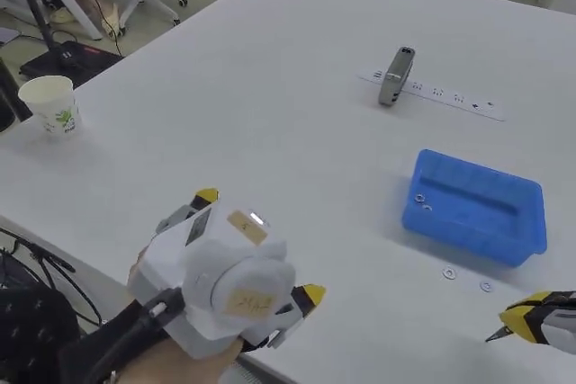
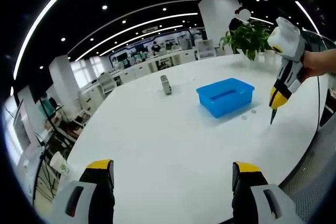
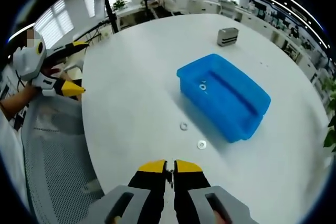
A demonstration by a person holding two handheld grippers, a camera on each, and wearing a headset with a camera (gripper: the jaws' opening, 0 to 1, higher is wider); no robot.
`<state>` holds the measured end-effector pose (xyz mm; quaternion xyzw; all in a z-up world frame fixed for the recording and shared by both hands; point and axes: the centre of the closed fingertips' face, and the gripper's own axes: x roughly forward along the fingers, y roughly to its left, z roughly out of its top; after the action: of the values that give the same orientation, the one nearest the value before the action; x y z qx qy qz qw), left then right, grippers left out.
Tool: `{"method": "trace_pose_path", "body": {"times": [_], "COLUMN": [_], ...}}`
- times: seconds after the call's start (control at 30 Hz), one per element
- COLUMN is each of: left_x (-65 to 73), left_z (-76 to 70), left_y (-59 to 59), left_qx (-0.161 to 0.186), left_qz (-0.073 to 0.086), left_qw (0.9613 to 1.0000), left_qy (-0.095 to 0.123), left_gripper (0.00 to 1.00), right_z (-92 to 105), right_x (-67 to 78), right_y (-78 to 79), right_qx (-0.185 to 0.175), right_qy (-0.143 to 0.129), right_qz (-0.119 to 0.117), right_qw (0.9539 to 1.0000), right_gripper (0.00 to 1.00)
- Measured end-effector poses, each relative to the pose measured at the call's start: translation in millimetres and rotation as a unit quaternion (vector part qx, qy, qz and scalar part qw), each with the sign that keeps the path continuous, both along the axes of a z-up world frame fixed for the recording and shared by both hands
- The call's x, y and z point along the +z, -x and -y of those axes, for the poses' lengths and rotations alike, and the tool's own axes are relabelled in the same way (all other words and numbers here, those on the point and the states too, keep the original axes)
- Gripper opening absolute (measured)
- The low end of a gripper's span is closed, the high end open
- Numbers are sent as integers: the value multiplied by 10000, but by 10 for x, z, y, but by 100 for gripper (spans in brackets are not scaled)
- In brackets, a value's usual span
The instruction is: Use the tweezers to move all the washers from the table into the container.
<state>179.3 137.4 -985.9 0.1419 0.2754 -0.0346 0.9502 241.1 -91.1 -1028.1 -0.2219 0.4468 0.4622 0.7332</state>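
Washers (image 1: pixel 449 272) lie flat as a loose pair on the white surface (image 1: pixel 270 132), just on the near side of the blue container (image 1: pixel 474 209) and below its right half. The two are close together but not touching, and the right one sits a little nearer. Two more washers rest on the container's floor at its left end. The container's long axis runs left to right, with the right end slightly nearer.

The tweezers (image 1: pixel 495 336) are pinched by the right hand-held gripper (image 1: pixel 515 321) at the near right of the scene. In the right gripper view its yellow-tipped jaws are pressed almost together on them. The thin tip sticks out past the jaw tips and points left and down toward the surface, on the near side of the loose pair and apart from both washers. In the left gripper view the long axis of the tweezers slants steeply down. Whether the tip touches the surface cannot be told.

The left hand-held gripper (image 1: pixel 259 244) is at the near left, over the surface's near edge, well apart from the container. Its jaws are spread wide.

A paper cup (image 1: pixel 52 105) stands at the far left edge. A white power strip (image 1: pixel 450 96) lies on the far side of the container, with a grey block (image 1: pixel 396 75) on its left end.
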Motion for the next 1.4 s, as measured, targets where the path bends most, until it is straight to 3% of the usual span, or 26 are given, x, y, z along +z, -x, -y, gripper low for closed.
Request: {"method": "trace_pose_path", "body": {"times": [0.2, 0.33, 0.53, 0.7, 0.9, 1.0, 1.1, 1.2, 1.4], "left_x": [-7, -11, 2, 2, -9, -14, -6, -16, -13], "left_z": [6, -1, -5, 13, 21, 12, -9, -21, -14], "left_y": [1, 1, 0, -1, -5, -4, -7, -5, -3], "left_qx": [-16, -3, 7, -39, -70, -52, 2, 34, 16], "left_qz": [-17, -27, 8, 15, 2, -10, 14, -11, -10], "left_qw": [10000, 10000, 10000, 10000, 10000, 10000, 10000, 10000, 10000], "left_qy": [-17, -22, -7, 7, 15, 4, 12, 19, -21], "left_gripper": [95, 95, 95, 95, 95, 95, 95, 95, 95], "right_z": [-130, -110, 87, 347, 438, 332, 181, 2, -263], "right_x": [-18, -24, -20, -17, -83, -64, -8, 54, 119], "right_y": [-27, 26, 161, 245, 152, 97, -26, -138, -325], "right_qx": [131, 387, 610, 839, 1020, 962, 757, 315, -186], "right_qy": [81, 308, 601, 1051, 1319, 1125, 661, 103, -555], "right_qz": [14, -19, -163, -251, -182, 9, 309, 410, 589], "right_qw": [9999, 9988, 9962, 9906, 9858, 9890, 9945, 9986, 9965], "right_gripper": [1, 1, 1, 1, 1, 1, 1, 1, 1]}}
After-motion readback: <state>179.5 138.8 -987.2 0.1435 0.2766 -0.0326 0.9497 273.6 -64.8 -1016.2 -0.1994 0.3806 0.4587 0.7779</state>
